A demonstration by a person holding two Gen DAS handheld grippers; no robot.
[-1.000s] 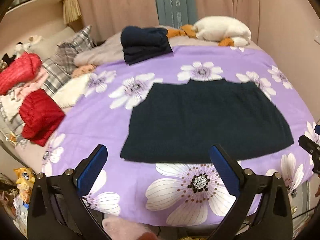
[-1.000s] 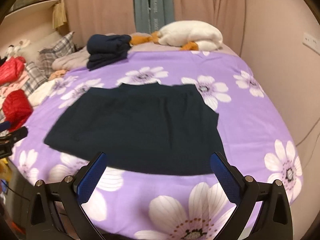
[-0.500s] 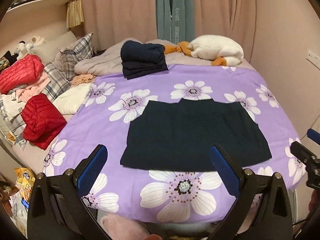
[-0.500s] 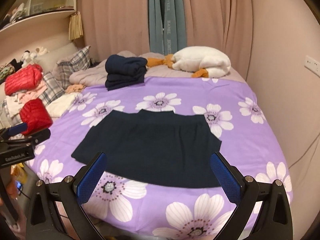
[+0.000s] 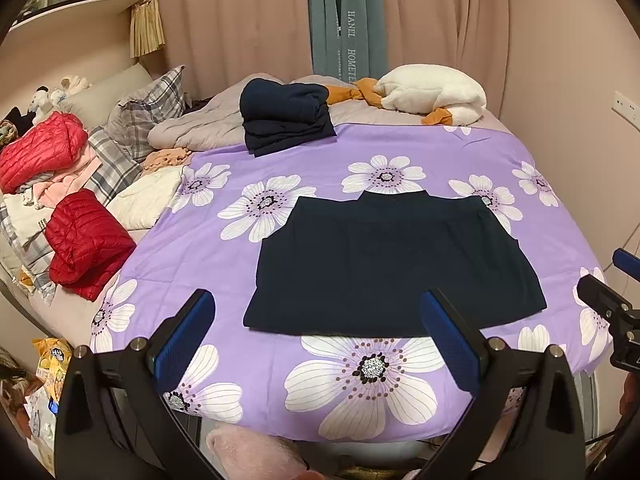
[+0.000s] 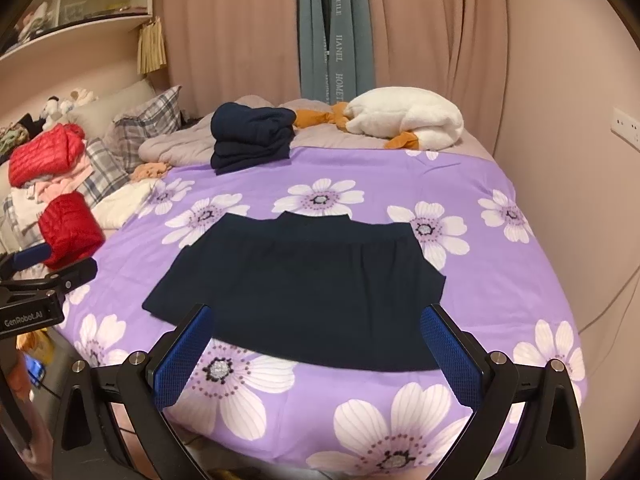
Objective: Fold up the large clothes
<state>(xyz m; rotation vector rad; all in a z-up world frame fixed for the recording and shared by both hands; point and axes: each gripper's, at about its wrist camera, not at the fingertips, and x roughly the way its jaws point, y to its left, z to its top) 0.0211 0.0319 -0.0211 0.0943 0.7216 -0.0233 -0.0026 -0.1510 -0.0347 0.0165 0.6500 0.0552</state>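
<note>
A dark navy garment [image 5: 392,264] lies flat on the purple flowered bedspread [image 5: 280,168], sleeves folded in, collar toward the far side. It also shows in the right wrist view [image 6: 304,288]. My left gripper [image 5: 318,344] is open and empty, held back from the bed's near edge, before the garment's hem. My right gripper [image 6: 318,354] is open and empty, also back from the near edge. The right gripper shows at the right of the left wrist view [image 5: 612,304]; the left gripper shows at the left of the right wrist view [image 6: 44,276].
A stack of folded navy clothes [image 5: 284,114] sits at the far side of the bed. A white plush goose [image 5: 432,94] lies by the curtains. Red jackets [image 5: 86,246], plaid pillows [image 5: 148,114] and loose clothes are piled left. The wall is close on the right.
Both grippers have pulled back and up from the bed, so the garment looks smaller and farther away. The garment has not moved. Both stay open.
</note>
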